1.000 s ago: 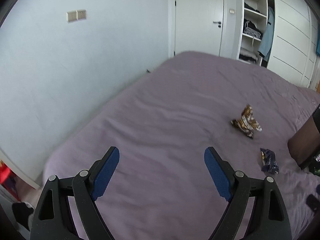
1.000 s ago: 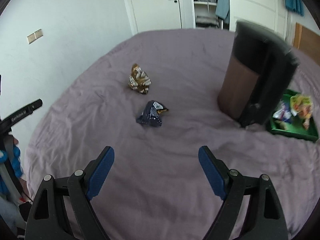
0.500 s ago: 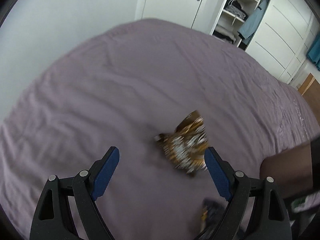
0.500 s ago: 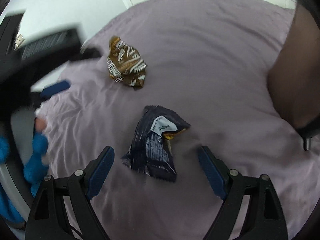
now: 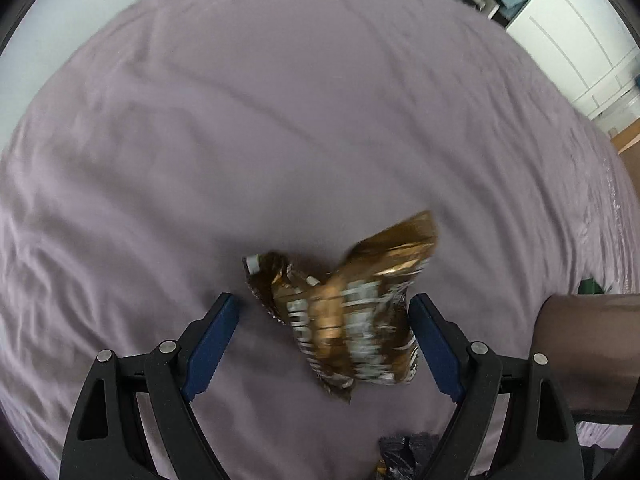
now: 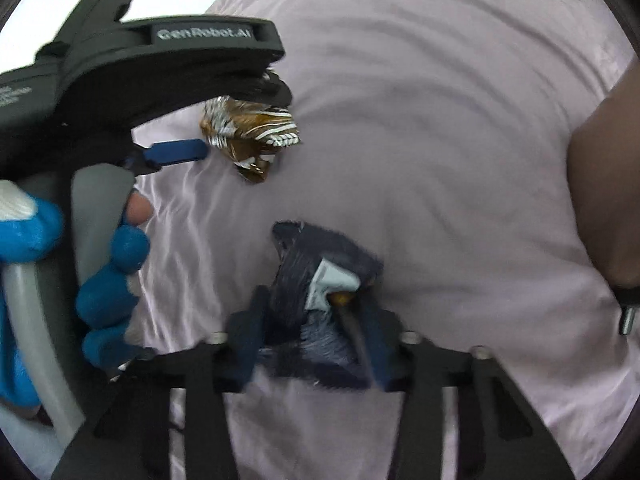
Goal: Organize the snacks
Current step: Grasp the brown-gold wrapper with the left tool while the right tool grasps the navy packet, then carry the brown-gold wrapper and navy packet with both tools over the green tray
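A crumpled gold and brown snack packet (image 5: 352,312) lies on the purple bedsheet (image 5: 280,120) between the open fingers of my left gripper (image 5: 324,320); the blue pads stand on either side of it, apart from it. It also shows in the right wrist view (image 6: 252,136) with the left gripper (image 6: 240,120) around it. A dark blue snack packet (image 6: 316,300) sits between the fingers of my right gripper (image 6: 312,340), whose jaws are narrowed onto its sides; the view is blurred. Its corner shows in the left wrist view (image 5: 404,456).
A brown cylindrical bin with a black base (image 5: 584,348) stands at the right, also in the right wrist view (image 6: 608,200). A white wardrobe (image 5: 560,20) stands beyond the bed. The person's blue-gloved hand (image 6: 104,280) holds the left gripper's handle.
Both grippers moved forward and down onto the bed. The left now straddles the gold packet. The right jaws narrowed around the dark blue packet.
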{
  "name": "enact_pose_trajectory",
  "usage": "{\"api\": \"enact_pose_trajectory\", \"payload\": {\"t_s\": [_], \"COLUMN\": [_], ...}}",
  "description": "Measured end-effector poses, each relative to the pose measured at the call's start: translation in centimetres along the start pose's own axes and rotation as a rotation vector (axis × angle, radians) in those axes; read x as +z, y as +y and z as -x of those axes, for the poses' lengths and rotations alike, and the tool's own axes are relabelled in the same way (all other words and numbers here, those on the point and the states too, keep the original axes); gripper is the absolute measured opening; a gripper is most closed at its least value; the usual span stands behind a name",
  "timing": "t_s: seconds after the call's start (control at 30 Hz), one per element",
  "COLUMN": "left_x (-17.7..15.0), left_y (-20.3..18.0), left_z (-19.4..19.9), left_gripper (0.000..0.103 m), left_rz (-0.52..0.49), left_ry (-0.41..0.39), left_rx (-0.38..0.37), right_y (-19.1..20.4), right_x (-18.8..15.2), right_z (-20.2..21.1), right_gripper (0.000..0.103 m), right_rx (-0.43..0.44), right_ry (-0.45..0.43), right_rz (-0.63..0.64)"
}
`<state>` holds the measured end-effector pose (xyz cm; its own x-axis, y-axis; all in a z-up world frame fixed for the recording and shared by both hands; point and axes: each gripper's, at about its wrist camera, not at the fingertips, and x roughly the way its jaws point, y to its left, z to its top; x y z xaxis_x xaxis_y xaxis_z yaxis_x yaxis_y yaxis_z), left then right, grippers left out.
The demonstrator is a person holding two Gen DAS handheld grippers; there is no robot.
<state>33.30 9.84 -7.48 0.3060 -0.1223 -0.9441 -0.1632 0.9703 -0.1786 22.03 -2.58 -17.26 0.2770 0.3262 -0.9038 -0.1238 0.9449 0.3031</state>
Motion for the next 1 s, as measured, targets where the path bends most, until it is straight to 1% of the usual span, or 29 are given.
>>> {"api": "enact_pose_trajectory", "payload": {"t_s": [0.03, 0.07, 0.1, 0.13, 0.17, 0.2, 0.33, 0.5, 0.63, 0.73, 0.83, 0.87, 1.0], "left_x": [0.0, 0.1, 0.1, 0.0, 0.0, 0.1, -0.2, -1.3, -2.6, -3.1, -4.2, -3.8, -5.4], "left_y": [0.0, 0.1, 0.1, 0.1, 0.2, 0.3, 0.1, 0.2, -0.1, -0.5, -0.2, 0.6, 0.4], "left_z": [-0.3, -0.6, -0.7, -0.9, -0.9, -0.9, -0.4, 1.2, 3.0, 4.3, 6.0, 6.7, 8.5], "left_gripper": [0.077, 0.062, 0.056, 0.043, 0.039, 0.038, 0.031, 0.030, 0.029, 0.029, 0.029, 0.029, 0.029], "left_rz": [-0.007, -0.024, -0.043, -0.058, -0.074, -0.081, -0.139, -0.171, -0.202, -0.195, -0.197, -0.202, -0.257], "left_ry": [0.006, 0.012, 0.014, 0.012, 0.010, 0.012, 0.000, -0.001, -0.020, -0.026, -0.038, -0.039, -0.051], "left_rx": [0.006, 0.019, 0.041, 0.053, 0.064, 0.059, 0.062, 0.082, 0.111, 0.111, 0.113, 0.115, 0.135], "right_y": [-0.1, -0.2, -0.4, -0.5, -0.6, -0.8, -2.1, -2.6, -2.1, -1.9, -1.5, -1.6, -1.3], "right_x": [0.0, -0.1, -0.1, -0.2, -0.3, -0.3, 1.5, 2.9, 3.3, 3.4, 3.2, 3.0, 2.1], "right_z": [0.0, -0.1, -0.1, -0.1, -0.1, 0.0, 0.5, 3.1, 5.2, 6.7, 8.2, 8.7, 9.3], "right_gripper": [0.000, 0.000, 0.000, 0.000, 0.000, 0.000, 0.000, 0.000, 0.000, 0.000, 0.000, 0.000, 0.000], "right_rx": [0.009, 0.016, 0.025, 0.033, 0.038, 0.044, 0.064, 0.034, -0.008, -0.034, -0.052, -0.053, -0.060], "right_ry": [0.004, 0.009, 0.014, 0.018, 0.022, 0.026, 0.033, 0.011, -0.012, -0.029, -0.042, -0.044, -0.051], "right_rz": [-0.004, -0.007, -0.009, -0.013, -0.018, -0.025, -0.032, -0.007, 0.039, 0.062, 0.082, 0.089, 0.112]}}
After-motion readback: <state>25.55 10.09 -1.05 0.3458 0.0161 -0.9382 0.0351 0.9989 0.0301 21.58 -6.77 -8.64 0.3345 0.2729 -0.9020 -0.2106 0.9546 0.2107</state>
